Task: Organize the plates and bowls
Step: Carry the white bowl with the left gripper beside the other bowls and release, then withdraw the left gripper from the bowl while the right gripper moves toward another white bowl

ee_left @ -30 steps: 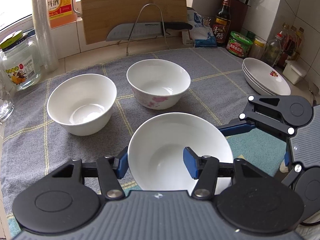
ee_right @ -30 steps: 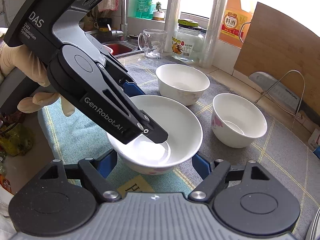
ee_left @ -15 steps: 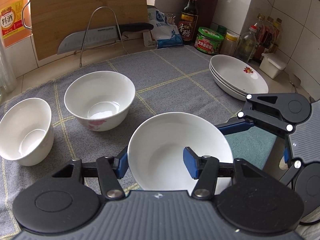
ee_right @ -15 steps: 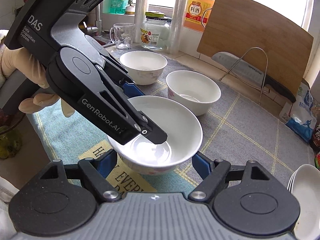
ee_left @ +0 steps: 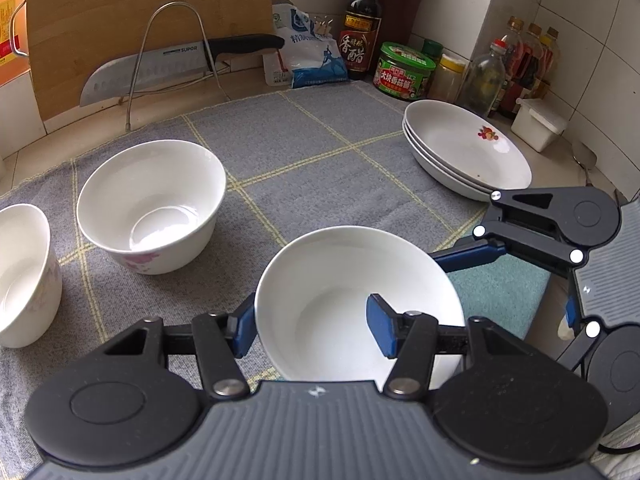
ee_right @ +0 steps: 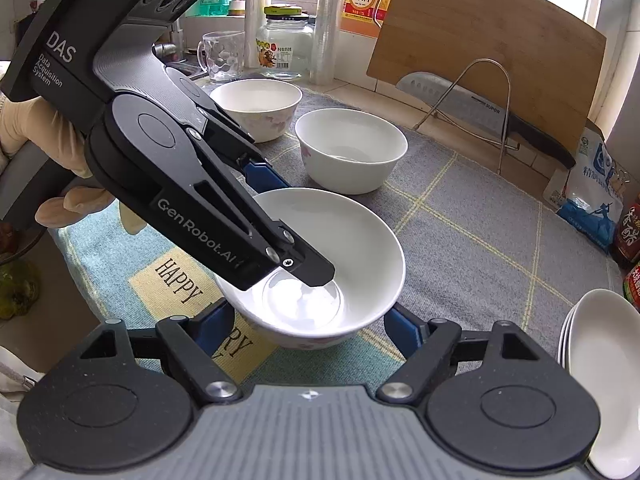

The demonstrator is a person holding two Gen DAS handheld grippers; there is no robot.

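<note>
My left gripper (ee_left: 312,326) is shut on the rim of a white bowl (ee_left: 344,280), one finger inside and one outside, and holds it above the mat. In the right wrist view the same bowl (ee_right: 352,240) sits between the fingers of my right gripper (ee_right: 308,328), which is open and straddles it without clamping. The left gripper's body (ee_right: 192,160) reaches in from the left. Two more white bowls stand on the grey cloth (ee_left: 152,200) (ee_left: 20,272). A stack of white plates (ee_left: 468,148) sits at the right.
A cutting board (ee_left: 152,12), a knife on a wire rack (ee_left: 160,64), sauce bottles (ee_left: 360,24) and a green tin (ee_left: 406,70) line the back wall. A glass jar (ee_right: 284,48) and a mug (ee_right: 222,56) stand near the sink.
Both grippers have swung to the right with the bowl. The two standing bowls have slid left in the left wrist view and the plate stack is closer.
</note>
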